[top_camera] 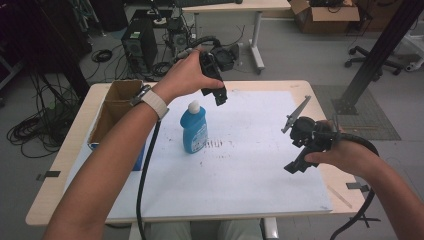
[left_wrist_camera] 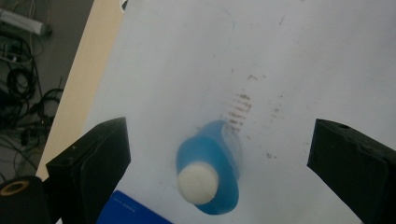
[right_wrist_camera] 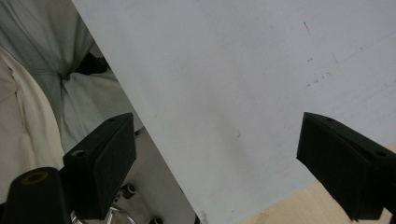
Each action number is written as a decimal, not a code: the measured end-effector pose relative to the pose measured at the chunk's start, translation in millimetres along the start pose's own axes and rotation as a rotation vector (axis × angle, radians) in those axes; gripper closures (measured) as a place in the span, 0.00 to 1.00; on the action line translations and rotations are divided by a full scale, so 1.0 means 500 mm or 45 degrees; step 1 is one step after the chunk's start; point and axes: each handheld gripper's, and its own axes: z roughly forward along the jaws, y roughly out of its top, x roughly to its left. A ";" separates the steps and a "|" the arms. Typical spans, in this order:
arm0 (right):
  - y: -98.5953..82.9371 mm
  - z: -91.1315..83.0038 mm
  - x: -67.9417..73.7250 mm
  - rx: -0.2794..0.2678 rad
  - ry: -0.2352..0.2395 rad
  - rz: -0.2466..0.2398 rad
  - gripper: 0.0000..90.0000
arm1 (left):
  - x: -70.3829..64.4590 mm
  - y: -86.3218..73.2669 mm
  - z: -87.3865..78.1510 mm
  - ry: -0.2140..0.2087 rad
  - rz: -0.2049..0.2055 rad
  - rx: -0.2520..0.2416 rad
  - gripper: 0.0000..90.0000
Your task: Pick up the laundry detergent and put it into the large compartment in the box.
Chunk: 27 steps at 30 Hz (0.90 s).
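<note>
Left gripper (left_wrist_camera: pixel 219 154): wide open, above the blue bottle (left_wrist_camera: pixel 208 170), holding nothing.
Right gripper (right_wrist_camera: pixel 217 158): wide open, empty, over white sheet (right_wrist_camera: pixel 233 70).

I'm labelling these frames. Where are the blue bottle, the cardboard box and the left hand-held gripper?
blue bottle (top_camera: pixel 194 131): high view, front of body.
cardboard box (top_camera: pixel 112 107): high view, inner wall.
left hand-held gripper (top_camera: pixel 220 97): high view, jaw tips.

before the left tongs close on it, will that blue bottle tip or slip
The blue bottle stands upright, tall on a narrow base, so a sideways nudge would likely tip it. Its smooth plastic may slip or flex somewhat. The left tongs hang open above its white cap.
</note>
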 end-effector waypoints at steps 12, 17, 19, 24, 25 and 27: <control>-0.001 -0.002 0.002 -0.006 -0.006 -0.011 0.13 | 0.011 -0.028 -0.003 0.023 -0.228 0.071 0.07; -0.001 0.000 0.003 -0.008 -0.004 -0.017 0.13 | 0.014 -0.039 0.005 0.022 -0.296 0.069 0.07; 0.000 0.000 0.004 -0.007 -0.005 -0.020 0.13 | 0.015 -0.043 0.009 0.012 -0.312 0.072 0.07; 0.003 0.001 0.005 -0.007 -0.005 -0.025 0.13 | 0.018 -0.052 0.018 -0.006 -0.352 0.067 0.07; 0.005 0.001 0.005 -0.005 -0.006 -0.028 0.13 | 0.019 -0.056 0.023 -0.008 -0.370 0.069 0.07; 0.006 0.002 0.005 -0.004 -0.005 -0.029 0.13 | 0.020 -0.060 0.028 -0.008 -0.382 0.072 0.07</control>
